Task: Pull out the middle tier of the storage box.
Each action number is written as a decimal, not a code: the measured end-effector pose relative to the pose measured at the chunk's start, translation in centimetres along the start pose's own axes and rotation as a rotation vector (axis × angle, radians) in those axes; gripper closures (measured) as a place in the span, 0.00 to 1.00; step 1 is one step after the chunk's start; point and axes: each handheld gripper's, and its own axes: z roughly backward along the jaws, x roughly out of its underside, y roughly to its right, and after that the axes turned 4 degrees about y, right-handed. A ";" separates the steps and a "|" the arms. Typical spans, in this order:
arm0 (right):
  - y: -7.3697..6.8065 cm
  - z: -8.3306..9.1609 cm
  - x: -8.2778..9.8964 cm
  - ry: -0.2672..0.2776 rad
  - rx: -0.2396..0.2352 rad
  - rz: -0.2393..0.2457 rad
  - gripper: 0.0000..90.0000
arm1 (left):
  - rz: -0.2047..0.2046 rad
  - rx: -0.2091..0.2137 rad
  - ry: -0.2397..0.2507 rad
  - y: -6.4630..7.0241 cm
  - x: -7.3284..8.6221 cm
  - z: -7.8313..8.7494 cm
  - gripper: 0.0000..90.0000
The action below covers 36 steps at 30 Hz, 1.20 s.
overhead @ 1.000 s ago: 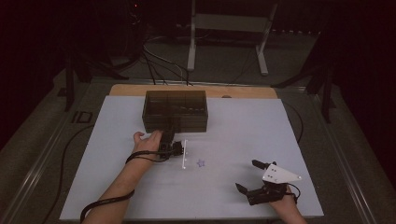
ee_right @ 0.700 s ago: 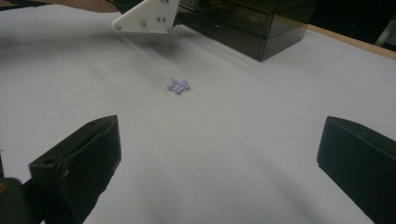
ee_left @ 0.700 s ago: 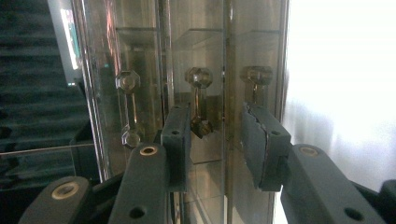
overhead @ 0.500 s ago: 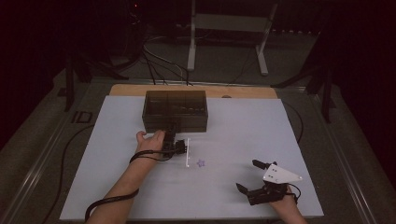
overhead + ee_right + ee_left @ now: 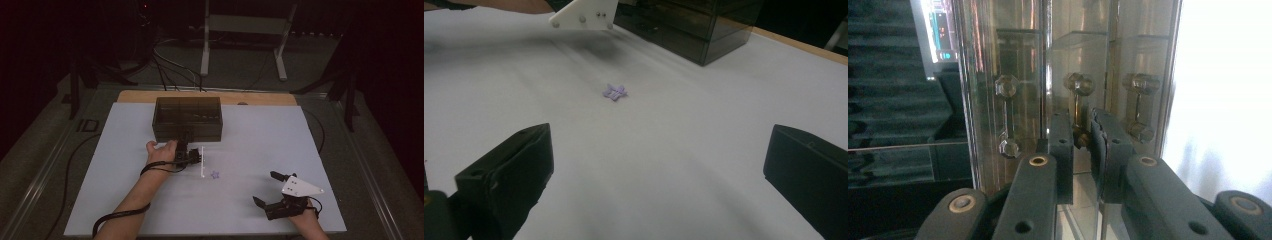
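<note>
Left gripper [image 5: 189,156] sits at the front face of the smoked-plastic drawer box [image 5: 187,117], which stands toward the far side of the white table sheet [image 5: 125,200]. In the left gripper view its jaws have just been closing and now pinch the middle drawer handle [image 5: 1077,107], a small brass bar with knobbed ends; the pads sit on either side of the bar's lower part and appear to touch it. Two like handles flank it on that face, one on each side [image 5: 1007,115] [image 5: 1139,105], so I read this as a three-drawer front with the centre drawer chosen. Gripping the thin bar rather than the drawer front makes sense: it is the only part that offers a pull. I judge the next move to be a straight draw away from the box; a skewed pull could slip off the bar or drag the whole light box along the sheet. Right gripper [image 5: 272,192] rests well away from the box, near the sheet's front edge, jaws spread wide and empty. A small purple star-shaped piece [image 5: 215,175] lies on the sheet between box and right gripper, presumably waiting for the drawer.
</note>
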 end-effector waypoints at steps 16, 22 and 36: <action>0.0 0.0 0.0 0.000 0.002 0.001 0.00 | 0.026 0.004 0.015 0.5 -0.1 2.2 0.90; 0.0 -0.1 0.0 -0.001 0.003 0.003 0.00 | 0.018 0.002 0.009 0.8 -0.3 2.9 0.90; 0.0 -0.1 0.0 -0.006 0.003 0.003 0.00 | 0.087 0.062 0.046 0.0 0.1 2.9 0.88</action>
